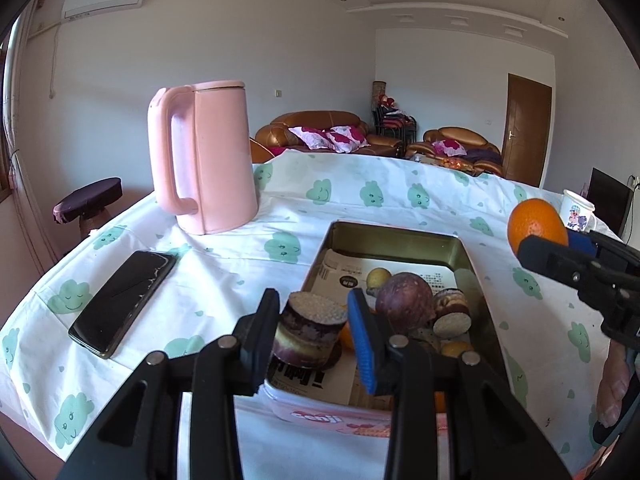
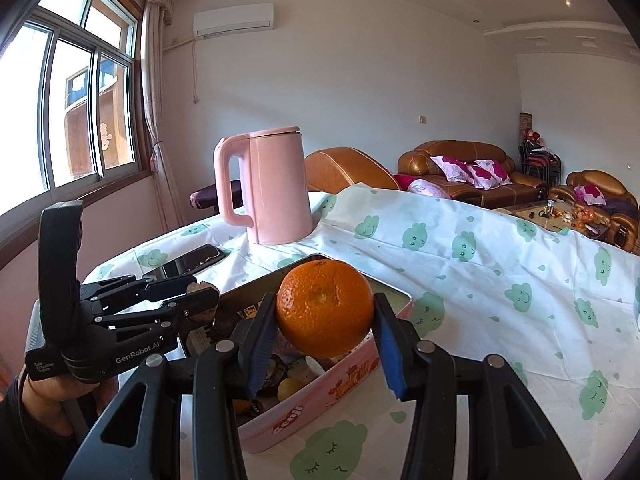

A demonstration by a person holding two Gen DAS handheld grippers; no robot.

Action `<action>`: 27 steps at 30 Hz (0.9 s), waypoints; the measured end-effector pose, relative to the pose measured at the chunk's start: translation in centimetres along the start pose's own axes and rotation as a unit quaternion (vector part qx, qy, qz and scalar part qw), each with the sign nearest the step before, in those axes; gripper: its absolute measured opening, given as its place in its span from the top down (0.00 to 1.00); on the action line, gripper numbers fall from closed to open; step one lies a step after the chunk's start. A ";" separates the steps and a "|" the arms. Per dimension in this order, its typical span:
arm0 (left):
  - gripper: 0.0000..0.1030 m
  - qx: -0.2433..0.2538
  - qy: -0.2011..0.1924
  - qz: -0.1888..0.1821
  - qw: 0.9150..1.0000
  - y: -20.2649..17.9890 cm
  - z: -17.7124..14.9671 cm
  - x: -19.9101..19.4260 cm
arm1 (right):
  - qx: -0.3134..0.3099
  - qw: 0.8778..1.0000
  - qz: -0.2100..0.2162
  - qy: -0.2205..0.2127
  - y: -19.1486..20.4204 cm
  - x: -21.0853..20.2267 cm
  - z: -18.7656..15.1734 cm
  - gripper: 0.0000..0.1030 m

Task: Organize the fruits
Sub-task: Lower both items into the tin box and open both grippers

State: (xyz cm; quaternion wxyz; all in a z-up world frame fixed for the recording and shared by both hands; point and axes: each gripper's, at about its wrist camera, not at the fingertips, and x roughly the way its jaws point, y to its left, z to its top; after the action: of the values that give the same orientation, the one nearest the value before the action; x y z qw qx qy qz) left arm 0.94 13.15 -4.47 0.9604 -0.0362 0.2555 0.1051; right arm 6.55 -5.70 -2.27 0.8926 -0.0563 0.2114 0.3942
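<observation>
Cloud-print tablecloth [image 1: 248,216] carries our tin [image 1: 476,280]; through the left wrist view, our left gripper [image 1: 316,332] clamps a layered cake piece [image 1: 310,332] at its near end. Right wrist view: our right gripper [image 2: 326,334] pinches the orange [image 2: 325,307] above the tin's right rim.

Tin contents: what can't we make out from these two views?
- Left wrist: the tin near corner is behind the left gripper and the striped round piece it clamps; an orange thing behind it is mostly hidden.
- Right wrist: the tin interior is largely blocked by the orange held in the right gripper.
- Paper lining: print too small to read.
</observation>
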 end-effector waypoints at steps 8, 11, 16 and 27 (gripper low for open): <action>0.64 0.010 0.003 -0.001 1.000 0.0 -0.7 -0.4 | 0.005 1.000 -0.002 0.024 -0.1 2.1 -0.1 0.53; 0.64 0.005 0.012 -0.005 1.000 0.2 -1.0 0.2 | 0.007 0.999 0.008 0.039 0.3 2.8 -0.4 0.53; 0.64 -0.001 0.022 0.001 1.000 0.8 -1.5 0.7 | -0.006 0.998 0.012 0.056 1.5 3.7 -1.2 0.53; 0.27 -0.023 -0.003 0.007 1.000 1.9 -1.2 -0.4 | -0.002 0.998 0.001 0.062 1.3 3.9 -1.5 0.34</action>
State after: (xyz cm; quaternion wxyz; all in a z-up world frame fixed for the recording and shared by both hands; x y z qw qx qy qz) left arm -0.39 14.75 -5.32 0.9594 -0.0563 0.2500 0.1180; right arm 7.43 -2.61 -5.18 0.8773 -0.0826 0.2654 0.3912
